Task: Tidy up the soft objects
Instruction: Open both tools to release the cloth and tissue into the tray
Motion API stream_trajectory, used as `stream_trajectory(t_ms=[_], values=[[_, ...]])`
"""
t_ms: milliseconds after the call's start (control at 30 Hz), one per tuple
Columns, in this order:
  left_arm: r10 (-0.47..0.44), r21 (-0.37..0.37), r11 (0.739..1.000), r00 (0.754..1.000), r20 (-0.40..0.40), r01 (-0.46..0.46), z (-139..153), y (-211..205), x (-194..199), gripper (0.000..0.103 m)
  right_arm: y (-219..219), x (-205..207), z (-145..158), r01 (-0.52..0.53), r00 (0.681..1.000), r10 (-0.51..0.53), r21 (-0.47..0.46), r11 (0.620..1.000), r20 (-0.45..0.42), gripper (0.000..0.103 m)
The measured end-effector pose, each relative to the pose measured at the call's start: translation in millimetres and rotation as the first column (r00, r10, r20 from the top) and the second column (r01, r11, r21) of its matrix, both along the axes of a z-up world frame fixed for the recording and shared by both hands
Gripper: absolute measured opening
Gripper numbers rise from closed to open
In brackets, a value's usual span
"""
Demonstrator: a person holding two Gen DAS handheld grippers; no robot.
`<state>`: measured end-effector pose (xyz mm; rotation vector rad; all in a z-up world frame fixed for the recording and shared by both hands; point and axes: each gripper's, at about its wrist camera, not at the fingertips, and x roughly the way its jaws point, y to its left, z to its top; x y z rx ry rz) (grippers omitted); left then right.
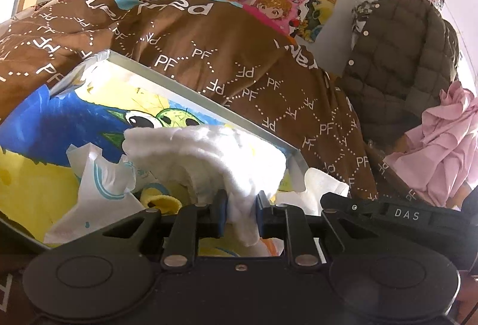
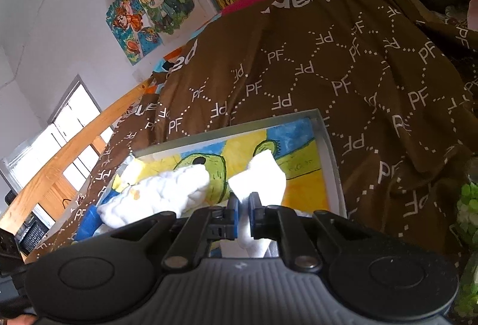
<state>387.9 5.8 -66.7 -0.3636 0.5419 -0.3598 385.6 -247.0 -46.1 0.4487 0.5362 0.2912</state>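
Left gripper (image 1: 240, 213) low in the centre of its frame, jaws clenched on a white quilted cloth (image 1: 206, 157) — the fabric bunches up above the blue pads and a tail droops below them. The cloth hangs over a shallow grey tray (image 1: 209, 103) whose floor shows a bright cartoon picture in blue, yellow and green. At lower left of that view a white plastic packet (image 1: 98, 184) with pale blue print lies in the tray. Over to the right gripper (image 2: 243, 211), bottom centre of its own view, pinching a white cloth corner (image 2: 260, 175) — it stands up above the fingers, just right of the bigger quilted bundle. Tray sits on a brown PF-patterned blanket (image 2: 343, 79); drawings (image 2: 155, 2) line the wall at the top.
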Motion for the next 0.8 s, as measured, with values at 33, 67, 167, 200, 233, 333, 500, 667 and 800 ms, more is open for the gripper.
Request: stream_trajectory(t_ms=[33, 67, 167, 200, 233, 333, 500, 667, 800], values=[[0.002, 0.004, 1.000, 1.000, -0.002, -0.002, 1, -1, 0, 0.021, 0, -1, 0, 0.001, 1.000, -0.001, -0.003, 1.000, 0.000, 0.013], [0.003, 0.002, 1.000, 1.000, -0.005, -0.003, 1, -1, -1, 0.021, 0, -2, 1, 0.004, 1.000, -0.004, -0.007, 1.000, 0.001, 0.014], [0.007, -0.014, 1.000, 1.000, -0.027, -0.007, 4, -2, 0, 0.027, 1, -4, 3, 0.012, 1.000, -0.012, -0.035, 0.999, 0.008, 0.017], [0.012, -0.009, 1.000, 0.999, -0.036, -0.012, 4, -3, -1, 0.027, 2, -6, 4, 0.014, 1.000, -0.013, -0.051, 0.999, 0.014, 0.019], [0.016, 0.000, 1.000, 0.999, -0.041, -0.016, 5, -4, -1, 0.028, 3, -7, 6, 0.017, 1.000, -0.016, -0.067, 0.998, 0.018, 0.022], [0.028, 0.024, 0.999, 0.998, -0.054, -0.027, 6, -7, -4, 0.034, 3, -11, 9, 0.025, 0.999, -0.023, -0.097, 0.995, 0.023, 0.027], [0.053, 0.059, 0.997, 0.996, -0.068, -0.049, 14, -12, -12, 0.045, 1, -19, 14, 0.031, 0.999, -0.028, -0.124, 0.992, 0.031, 0.033], [0.059, 0.101, 0.994, 0.996, -0.070, -0.052, 24, -19, -21, 0.056, -4, -23, 17, 0.041, 0.999, -0.038, -0.130, 0.991, 0.025, 0.042], [0.071, 0.136, 0.989, 0.995, -0.075, -0.060, 30, -24, -27, 0.067, -10, -28, 20, 0.053, 0.998, -0.051, -0.124, 0.991, 0.020, 0.047]])
